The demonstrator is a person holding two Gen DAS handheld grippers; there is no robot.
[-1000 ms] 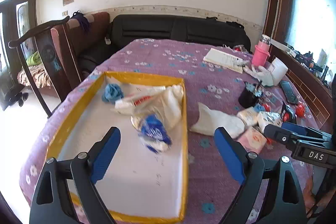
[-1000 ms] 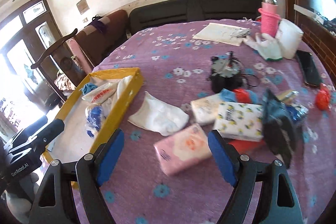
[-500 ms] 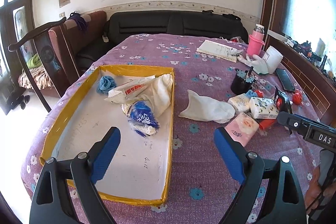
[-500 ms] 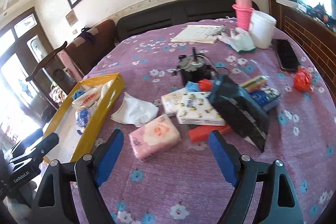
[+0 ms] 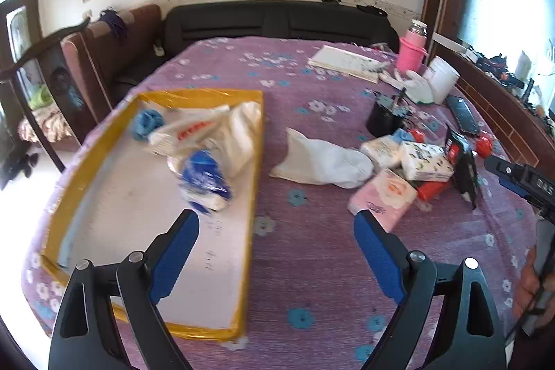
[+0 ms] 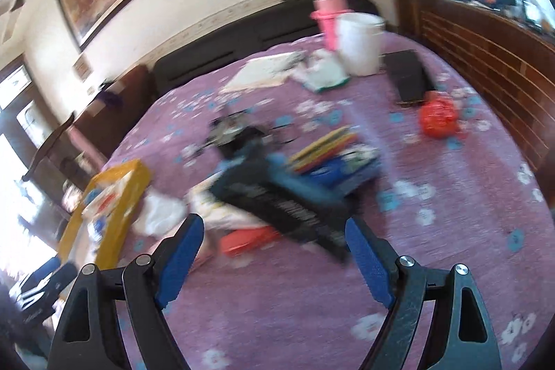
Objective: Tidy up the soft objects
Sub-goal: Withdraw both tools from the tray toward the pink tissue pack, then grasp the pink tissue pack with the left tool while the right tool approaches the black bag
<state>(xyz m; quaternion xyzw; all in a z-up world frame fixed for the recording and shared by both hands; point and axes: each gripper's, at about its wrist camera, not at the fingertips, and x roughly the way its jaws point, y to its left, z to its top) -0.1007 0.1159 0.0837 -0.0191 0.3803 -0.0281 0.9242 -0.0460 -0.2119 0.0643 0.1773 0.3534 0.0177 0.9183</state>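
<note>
From the left wrist camera, the left gripper (image 5: 275, 233) hangs over the near edge of a purple flowered tablecloth (image 5: 312, 266), its blue jaws spread wide with nothing between them. Below and to its left lies a yellow-rimmed tray (image 5: 255, 169), which already holds a white cloth (image 5: 244, 130), a blue-and-white packet (image 5: 203, 177), a white packet with red print (image 5: 189, 130) and a small blue bundle (image 5: 147, 123). Outside the tray, just past its right rim, a white sock (image 5: 326, 162) lies flat, its long axis running left to right across the view, ahead of the jaws and a little to their right. A pink tissue pack (image 5: 385, 198) sits right above the right fingertip, with two more patterned tissue packs (image 5: 423, 160) beyond it. The right gripper (image 5: 520, 177) pokes in from the right edge, near that pile.

The right wrist camera is badly smeared. The right gripper (image 6: 274, 236) also stands wide open and empty. Straight ahead of its jaws is a dark blue-black box (image 6: 284, 200) lying slantwise over the heap, a red thing (image 6: 242, 238) under it. The sock (image 6: 158, 212) shows far left, beside the tray (image 6: 118, 221).

I'd say the sock is the left hand's to take, and the tissue packs fall nearer the right.
</note>
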